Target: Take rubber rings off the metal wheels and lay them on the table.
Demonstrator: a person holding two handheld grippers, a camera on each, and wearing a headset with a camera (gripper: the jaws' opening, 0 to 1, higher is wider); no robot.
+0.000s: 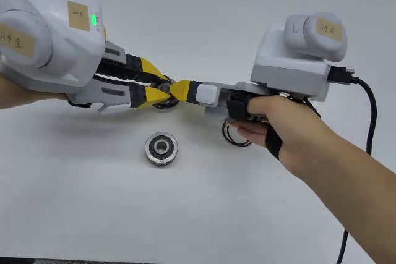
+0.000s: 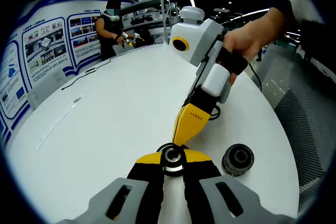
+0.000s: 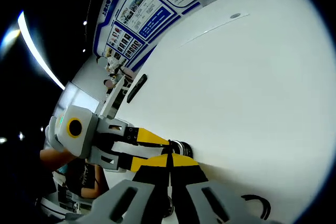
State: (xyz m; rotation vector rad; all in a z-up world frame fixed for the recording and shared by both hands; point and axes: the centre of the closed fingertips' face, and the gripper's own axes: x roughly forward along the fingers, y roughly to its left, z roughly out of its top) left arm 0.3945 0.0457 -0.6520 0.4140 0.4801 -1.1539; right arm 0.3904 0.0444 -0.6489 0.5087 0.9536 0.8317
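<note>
The left gripper (image 1: 161, 88) has its yellow jaws clamped on a metal wheel (image 2: 172, 159) held above the white table (image 1: 93, 208). From 3 o'clock, the right gripper (image 1: 179, 89) sets its tips, pressed together, against that wheel's black rim, though whether they nip the rubber cannot be told. A second wheel (image 1: 161, 148) lies flat at 6 o'clock of the held one, a loose rubber ring (image 1: 237, 144) lies at 4 o'clock half under the person's hand (image 1: 278, 125), a black cable (image 1: 371, 115) trails off at the right, and another person (image 2: 112, 27) stands by the posters (image 2: 47, 40) far beyond the table.
</note>
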